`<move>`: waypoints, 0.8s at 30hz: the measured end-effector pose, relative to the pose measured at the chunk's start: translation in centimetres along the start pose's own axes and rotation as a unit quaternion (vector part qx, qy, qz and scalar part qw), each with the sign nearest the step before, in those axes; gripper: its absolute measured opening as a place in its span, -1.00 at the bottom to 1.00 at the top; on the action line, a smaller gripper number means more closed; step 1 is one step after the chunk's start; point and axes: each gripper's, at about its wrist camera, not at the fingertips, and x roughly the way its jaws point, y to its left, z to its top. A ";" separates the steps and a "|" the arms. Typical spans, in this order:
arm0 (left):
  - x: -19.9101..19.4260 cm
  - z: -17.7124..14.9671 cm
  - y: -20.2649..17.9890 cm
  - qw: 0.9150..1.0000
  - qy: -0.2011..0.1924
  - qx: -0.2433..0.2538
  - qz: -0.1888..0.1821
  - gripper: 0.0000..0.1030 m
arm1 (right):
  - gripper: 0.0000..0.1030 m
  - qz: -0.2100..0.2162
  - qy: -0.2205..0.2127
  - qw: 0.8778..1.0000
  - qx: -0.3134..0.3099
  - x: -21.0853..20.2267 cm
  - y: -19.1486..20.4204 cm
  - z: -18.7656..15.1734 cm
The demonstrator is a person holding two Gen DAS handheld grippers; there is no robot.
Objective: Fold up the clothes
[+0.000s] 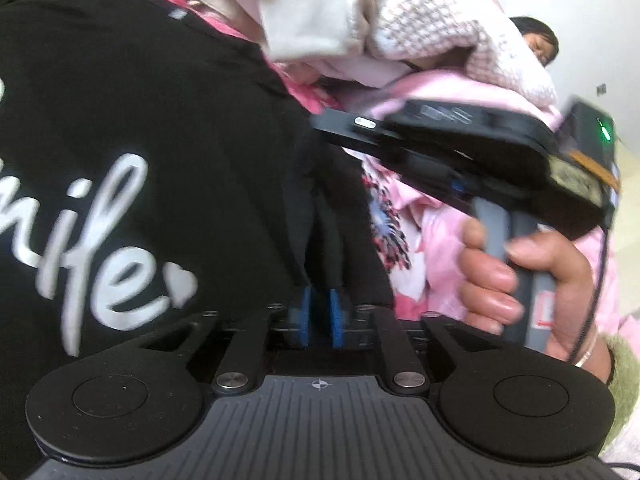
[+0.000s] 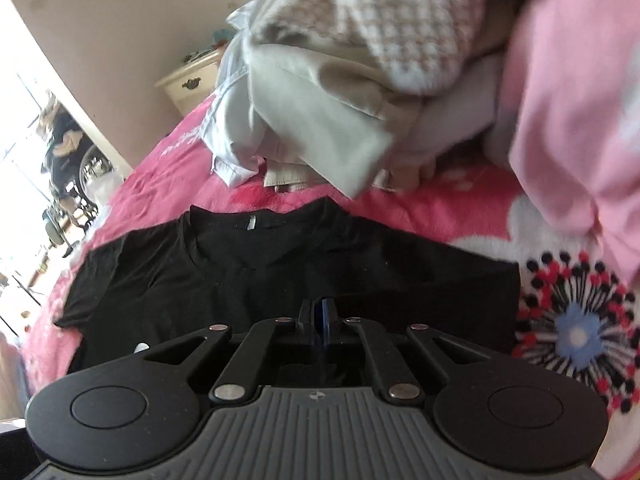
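Note:
A black T-shirt (image 2: pixel 240 272) lies spread flat on the pink bed cover, neck away from me. In the left wrist view the same shirt (image 1: pixel 140 120) fills the left side and shows white lettering with a small heart. My left gripper (image 1: pixel 320 312) is open, its blue pads (image 1: pixel 306 316) apart, and a raised ridge of black cloth runs up just beyond them. My right gripper (image 2: pixel 319 312) hovers low over the shirt's middle, jaws only a sliver apart, with no cloth visibly pinched. A hand (image 1: pixel 500 280) holds the right tool's handle beside the shirt's right edge.
A loose pile of pale and checked clothes (image 2: pixel 340 100) sits past the shirt's collar, with pink fabric (image 2: pixel 580 140) at the right. The pink flowered bed cover (image 2: pixel 440 208) lies all around. A cream nightstand (image 2: pixel 192 84) stands by the wall. Another person (image 1: pixel 536 40) is behind the pile.

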 end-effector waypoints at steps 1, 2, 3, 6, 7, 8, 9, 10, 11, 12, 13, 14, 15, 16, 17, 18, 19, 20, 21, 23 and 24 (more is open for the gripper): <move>-0.2 0.2 0.3 1.000 0.000 -0.002 0.001 -0.46 | -0.81 0.002 -0.009 1.000 0.002 -1.0 -0.3 0.1; -0.5 0.4 0.6 1.000 0.002 -0.006 -0.001 -0.41 | -0.79 0.001 -0.019 1.000 -0.002 -2.2 -0.5 0.1; -0.7 0.6 0.9 1.000 0.004 -0.009 -0.003 -0.37 | -0.78 -0.002 -0.030 1.000 -0.007 -3.5 -0.6 0.1; -0.8 1.3 1.3 1.000 0.008 -0.017 -0.001 -0.28 | -0.75 -0.016 -0.060 0.998 -0.025 -7.4 -1.2 -0.8; -0.7 1.4 1.3 1.000 0.011 -0.017 0.000 -0.26 | -0.74 -0.018 -0.065 0.998 -0.020 -8.3 -1.5 -1.2; -0.5 1.5 1.2 1.000 0.013 -0.016 0.004 -0.25 | -0.69 -0.020 -0.069 0.997 -0.013 -9.1 -1.9 -1.5; -0.3 1.6 1.1 1.000 0.015 -0.014 0.007 -0.24 | -0.67 -0.023 -0.068 0.997 -0.007 -9.7 -2.2 -2.1; -0.1 1.7 0.9 1.000 0.017 -0.013 0.010 -0.24 | -0.67 -0.028 -0.061 0.998 -0.010 -9.9 -2.3 -2.8; 0.1 1.8 0.6 1.000 0.017 -0.005 0.016 -0.24 | -0.67 -0.034 -0.052 0.998 -0.014 -10.0 -2.4 -3.4; 0.2 1.8 0.2 1.000 0.017 0.003 0.021 -0.24 | -0.67 -0.042 -0.038 0.998 -0.028 -9.7 -2.3 -4.2; 0.4 1.8 0.0 1.000 0.017 0.012 0.024 -0.24 | -0.68 -0.050 -0.029 0.997 -0.049 -9.4 -1.8 -5.0; 0.4 1.9 -0.2 0.999 0.016 0.018 0.027 -0.24 | -0.72 -0.057 -0.020 0.996 -0.071 -9.1 -1.4 -5.8; 0.4 1.9 -0.4 0.999 0.015 0.025 0.030 -0.24 | -0.75 -0.060 -0.015 0.993 -0.099 -8.5 -0.7 -6.6; 0.4 2.0 -0.5 0.999 0.016 0.028 0.032 -0.25 | -0.80 -0.058 -0.015 0.990 -0.130 -8.2 0.1 -7.2; 0.3 2.1 -0.5 0.999 0.016 0.032 0.035 -0.26 | -0.85 -0.056 -0.015 0.985 -0.160 -7.8 0.9 -7.8; 0.3 2.3 -0.4 0.999 0.014 0.035 0.039 -0.27 | -0.88 -0.051 -0.012 0.982 -0.181 -7.5 1.5 -8.3; 0.2 2.4 -0.3 0.998 0.013 0.038 0.042 -0.28 | -0.90 -0.045 -0.008 0.979 -0.201 -7.1 2.1 -8.8; 0.3 2.7 -0.3 0.998 0.011 0.042 0.047 -0.31 | -0.90 -0.042 -0.004 0.976 -0.215 -6.7 2.6 -9.3; 0.3 3.0 -0.3 0.998 0.009 0.046 0.051 -0.31 | -0.90 -0.040 0.000 0.972 -0.231 -6.3 3.1 -9.7; 0.5 3.5 -0.4 0.997 0.006 0.055 0.060 -0.31 | -0.90 -0.039 0.008 0.966 -0.256 -5.6 3.9 -10.5; 0.7 3.7 -0.4 0.996 0.007 0.060 0.065 -0.31 | -0.90 -0.040 0.009 0.965 -0.259 -5.5 4.2 -10.8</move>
